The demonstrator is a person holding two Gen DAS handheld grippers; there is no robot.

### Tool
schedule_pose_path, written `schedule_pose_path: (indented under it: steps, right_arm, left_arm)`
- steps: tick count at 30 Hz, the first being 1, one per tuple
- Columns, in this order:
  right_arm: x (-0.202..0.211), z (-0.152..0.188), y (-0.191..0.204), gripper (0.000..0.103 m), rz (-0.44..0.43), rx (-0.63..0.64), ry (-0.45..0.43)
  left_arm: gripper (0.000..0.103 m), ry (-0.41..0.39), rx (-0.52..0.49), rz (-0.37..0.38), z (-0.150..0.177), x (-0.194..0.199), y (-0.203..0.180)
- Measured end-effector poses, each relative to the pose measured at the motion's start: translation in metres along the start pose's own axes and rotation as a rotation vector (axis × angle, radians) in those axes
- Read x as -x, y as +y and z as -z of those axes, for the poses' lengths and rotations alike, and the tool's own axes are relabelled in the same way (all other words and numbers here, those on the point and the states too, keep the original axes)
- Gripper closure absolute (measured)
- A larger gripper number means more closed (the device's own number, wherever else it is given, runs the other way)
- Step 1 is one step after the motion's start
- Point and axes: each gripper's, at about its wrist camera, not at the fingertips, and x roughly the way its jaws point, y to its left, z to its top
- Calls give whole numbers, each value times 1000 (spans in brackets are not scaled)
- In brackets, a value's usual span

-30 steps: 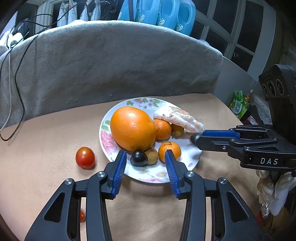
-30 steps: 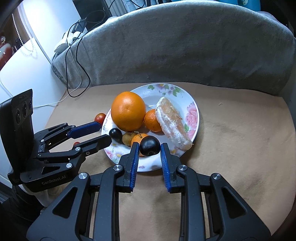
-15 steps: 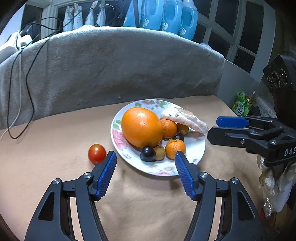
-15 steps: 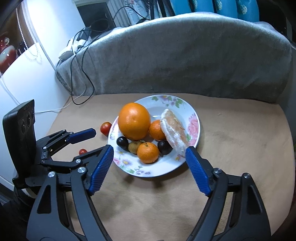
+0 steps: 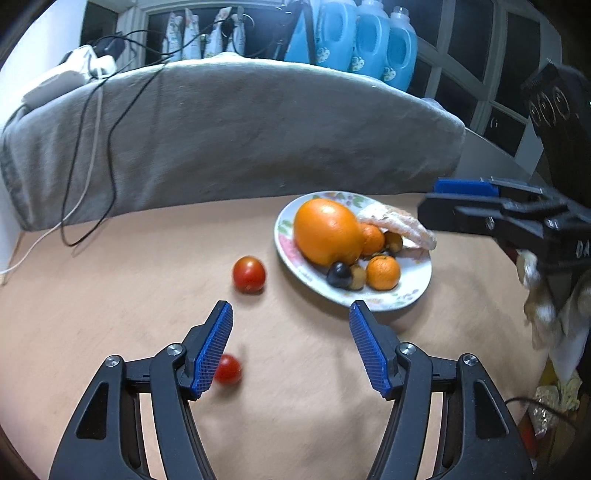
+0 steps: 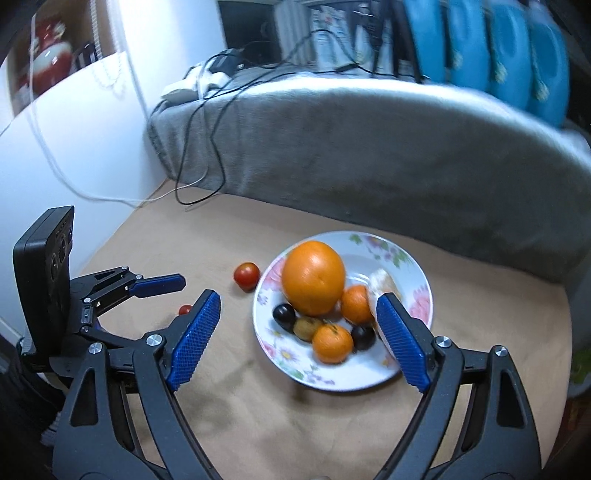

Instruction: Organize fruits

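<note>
A floral plate (image 5: 413,291) (image 6: 369,380) on the tan table holds a large orange (image 5: 327,230) (image 6: 314,277), two mandarins, two dark plums, a small brown fruit and a peeled citrus segment (image 5: 399,227). Left of the plate lies a red tomato (image 5: 249,274) (image 6: 246,275). A small cherry tomato (image 5: 229,369) (image 6: 184,309) sits beside the left finger of my left gripper (image 5: 290,310), which is open and empty. My right gripper (image 6: 297,297) hovers before the plate, its jaws opening, with nothing held.
A grey blanket-covered backrest (image 5: 258,140) walls off the far side, with cables (image 5: 92,166) trailing over it onto the table. Blue detergent bottles (image 5: 369,33) stand behind. The table edge drops off at the right, by some clutter (image 5: 554,398).
My right gripper let a dark plum go onto the plate, opened wide and drew back upward. My left gripper opened wider and swung left toward the tomatoes.
</note>
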Motion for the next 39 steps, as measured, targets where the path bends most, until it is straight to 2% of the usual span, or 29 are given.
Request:
schedule_pose_path:
  steps: [11, 14, 18, 21, 26, 28, 36, 39]
  right_arm:
    - [-30, -22, 29, 15, -43, 195, 51]
    - [-42, -26, 35, 23, -60, 228, 83]
    - [-61, -27, 41, 25, -73, 267, 127]
    - [-75, -28, 45, 34, -92, 289, 161]
    - [-94, -28, 56, 39, -106, 336, 205]
    - [-102, -29, 61, 45, -117, 356, 226]
    - [-135, -29, 77, 48, -107, 438, 294]
    - [-145, -29, 78, 54, -97, 452, 315]
  left_arm:
    - [38, 17, 44, -18, 20, 7, 18]
    - [46, 29, 60, -17, 23, 3, 23]
    - [50, 41, 71, -15, 26, 0, 28]
    - [51, 47, 75, -15, 28, -1, 30]
    - [59, 63, 87, -18, 31, -7, 36]
    - [62, 69, 92, -19, 31, -9, 39]
    - [66, 76, 105, -18, 31, -15, 45]
    - [67, 81, 97, -16, 31, -18, 44]
